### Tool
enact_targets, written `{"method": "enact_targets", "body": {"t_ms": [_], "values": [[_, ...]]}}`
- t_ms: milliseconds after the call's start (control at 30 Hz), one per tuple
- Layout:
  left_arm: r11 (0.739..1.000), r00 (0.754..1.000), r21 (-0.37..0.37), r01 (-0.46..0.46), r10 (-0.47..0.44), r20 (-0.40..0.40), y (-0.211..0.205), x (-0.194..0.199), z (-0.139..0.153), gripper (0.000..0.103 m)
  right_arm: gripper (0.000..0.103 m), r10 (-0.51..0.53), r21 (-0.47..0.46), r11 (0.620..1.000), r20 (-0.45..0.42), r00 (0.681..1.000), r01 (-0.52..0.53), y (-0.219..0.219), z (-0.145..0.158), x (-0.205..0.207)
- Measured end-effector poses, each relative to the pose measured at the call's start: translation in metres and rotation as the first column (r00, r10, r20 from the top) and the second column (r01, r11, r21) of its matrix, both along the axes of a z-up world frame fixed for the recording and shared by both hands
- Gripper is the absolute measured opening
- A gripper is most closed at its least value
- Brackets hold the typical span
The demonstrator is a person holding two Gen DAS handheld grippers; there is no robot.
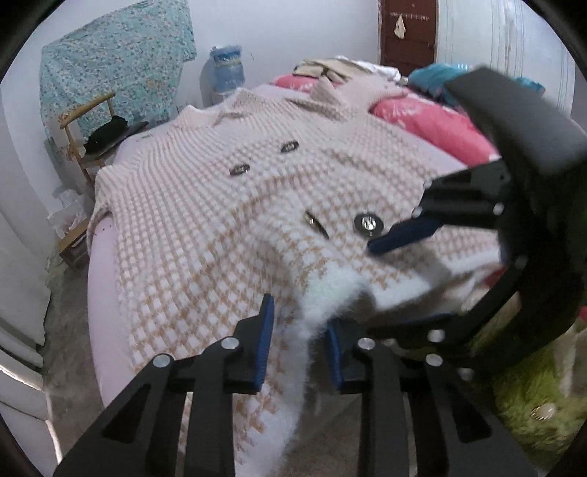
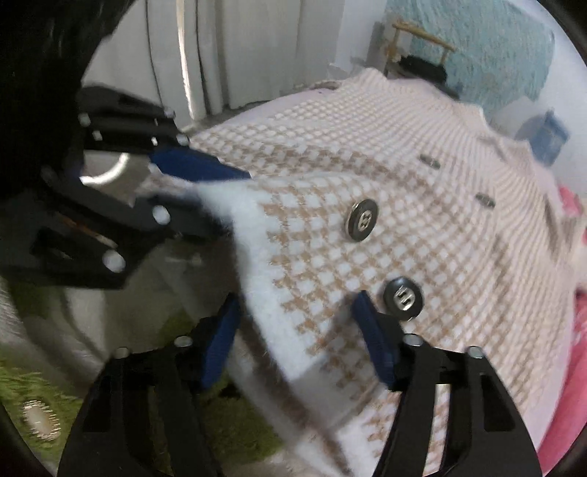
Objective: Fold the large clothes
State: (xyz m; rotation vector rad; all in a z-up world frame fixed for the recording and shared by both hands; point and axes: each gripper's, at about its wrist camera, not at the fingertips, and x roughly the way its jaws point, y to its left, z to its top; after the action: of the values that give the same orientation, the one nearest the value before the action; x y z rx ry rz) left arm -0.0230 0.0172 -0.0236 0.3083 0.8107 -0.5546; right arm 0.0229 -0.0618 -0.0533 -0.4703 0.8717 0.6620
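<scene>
Here the coat (image 1: 227, 205) lies spread front-up across a pale pink bed (image 1: 106, 293), filling the middle of both frames: fuzzy knit, beige-and-white houndstooth check, w/ a white fluffy hem edge (image 1: 326, 293) and round dark metal buttons (image 2: 361, 219). Left gripper (image 1: 299, 348), bottom centre of the left-wrist view, has black angular arms and blue ribbed pads; the white hem edge runs up btwn its jaws, which stand a bit apart, and whether the pads actually press the fabric can't be told. Right gripper (image 2: 295, 341), bottom centre of the right-wrist view, sits over the coat's lower corner; the hem corner lies btwn its jaws, but they stand wide w/ visible gaps, so it's not clamped. Each camera also catches the other tool: the right gripper at the right of the left-wrist frame, pads near a button; the left gripper at upper left of the right-wrist frame, its blue pad lying on the white hem. Only the left-wrist view shows a water jug (image 1: 227, 69) at top centre, red pillows (image 1: 433, 121) upper right and a brown door (image 1: 407, 33). Both show the teal floral cloth (image 1: 113, 55) over a wooden rack, and a green shaggy rug (image 2: 234, 414) low in frame. The right-wrist view alone shows white curtains (image 2: 205, 55) at top, and is blurrier.
</scene>
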Motion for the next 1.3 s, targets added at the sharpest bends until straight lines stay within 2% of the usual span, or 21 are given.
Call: {"method": "enact_targets", "body": {"t_ms": [33, 67, 100, 133, 267, 333, 400, 500, 633, 800, 900, 967, 1033, 1100, 1133, 1200, 1233, 1300], "values": [[1.000, 1.000, -0.004, -0.005, 0.005, 0.005, 0.001, 0.000, 0.001, 0.024, 0.037, -0.010, -0.027, 1.000, 0.033, 0.999, 0.011, 0.001, 0.000, -0.001], [1.000, 1.000, -0.003, -0.009, 0.009, 0.011, 0.002, -0.001, 0.002, 0.018, 0.019, -0.019, -0.031, 0.999, 0.044, 0.999, 0.020, -0.001, 0.003, 0.000], [1.000, 1.000, -0.004, -0.007, 0.007, 0.012, 0.004, -0.002, 0.003, 0.010, 0.010, -0.027, -0.022, 0.999, 0.045, 0.999, 0.028, -0.004, 0.007, 0.001], [1.000, 1.000, -0.008, 0.009, -0.009, 0.012, 0.005, -0.006, 0.004, 0.005, 0.007, -0.035, 0.000, 0.999, 0.038, 0.999, 0.035, -0.009, 0.015, 0.001], [0.986, 0.985, 0.052, 0.158, -0.161, 0.058, -0.003, -0.030, 0.013, 0.002, 0.006, 0.043, -0.010, 0.999, 0.066, 0.997, -0.042, -0.023, 0.041, -0.006], [0.971, 0.973, 0.082, 0.223, -0.227, 0.048, -0.007, -0.035, 0.012, 0.002, 0.006, 0.099, -0.046, 0.994, 0.057, 0.993, -0.097, -0.031, 0.047, -0.011], [0.961, 0.965, 0.096, 0.258, -0.262, 0.023, -0.009, -0.035, 0.006, 0.002, 0.006, 0.151, -0.101, 0.984, 0.032, 0.988, -0.147, -0.033, 0.041, -0.013], [0.942, 0.948, 0.113, 0.316, -0.310, -0.066, -0.014, -0.030, -0.014, 0.002, 0.005, 0.212, -0.202, 0.956, -0.034, 0.977, -0.214, -0.026, 0.008, -0.012], [0.942, 0.935, 0.081, 0.327, -0.310, -0.171, -0.010, -0.018, -0.036, 0.002, 0.006, 0.203, -0.195, 0.957, -0.085, 0.975, -0.216, -0.025, -0.016, -0.001], [0.957, 0.928, -0.003, 0.288, -0.280, -0.247, 0.005, -0.009, -0.030, 0.008, 0.012, 0.147, -0.114, 0.980, -0.134, 0.980, -0.163, -0.037, -0.007, 0.002], [0.962, 0.908, -0.061, 0.266, -0.271, -0.319, 0.023, -0.007, -0.028, 0.009, 0.027, 0.101, -0.023, 0.994, -0.232, 0.968, -0.109, -0.055, -0.003, 0.000], [0.965, 0.893, -0.089, 0.248, -0.263, -0.366, 0.037, -0.010, -0.028, 0.010, 0.039, 0.068, 0.073, 0.996, -0.309, 0.949, -0.048, -0.074, 0.002, -0.002], [0.966, 0.865, -0.128, 0.226, -0.259, -0.430, 0.052, -0.011, -0.028, 0.013, 0.046, 0.041, 0.159, 0.987, -0.351, 0.935, 0.016, -0.093, 0.010, -0.001], [0.967, 0.845, -0.145, 0.208, -0.253, -0.471, 0.066, -0.014, -0.027, 0.016, 0.051, 0.000, 0.237, 0.967, -0.373, 0.928, 0.096, -0.113, 0.020, 0.002], [0.968, 0.842, -0.147, 0.205, -0.251, -0.478, 0.070, -0.016, -0.024, 0.018, 0.053, -0.035, 0.291, 0.944, -0.379, 0.925, 0.155, -0.130, 0.027, 0.004], [0.971, 0.842, -0.150, 0.188, -0.238, -0.484, 0.080, -0.020, -0.021, 0.020, 0.055, -0.107, 0.360, 0.898, -0.377, 0.920, 0.252, -0.157, 0.036, 0.009], [0.972, 0.843, -0.162, 0.172, -0.231, -0.486, 0.086, -0.019, -0.018, 0.020, 0.057, -0.169, 0.395, 0.861, -0.370, 0.913, 0.320, -0.176, 0.041, 0.012], [0.972, 0.854, -0.182, 0.150, -0.220, -0.472, 0.093, -0.017, -0.010, 0.020, 0.061, -0.300, 0.415, 0.799, -0.352, 0.886, 0.435, -0.206, 0.042, 0.018]]}}
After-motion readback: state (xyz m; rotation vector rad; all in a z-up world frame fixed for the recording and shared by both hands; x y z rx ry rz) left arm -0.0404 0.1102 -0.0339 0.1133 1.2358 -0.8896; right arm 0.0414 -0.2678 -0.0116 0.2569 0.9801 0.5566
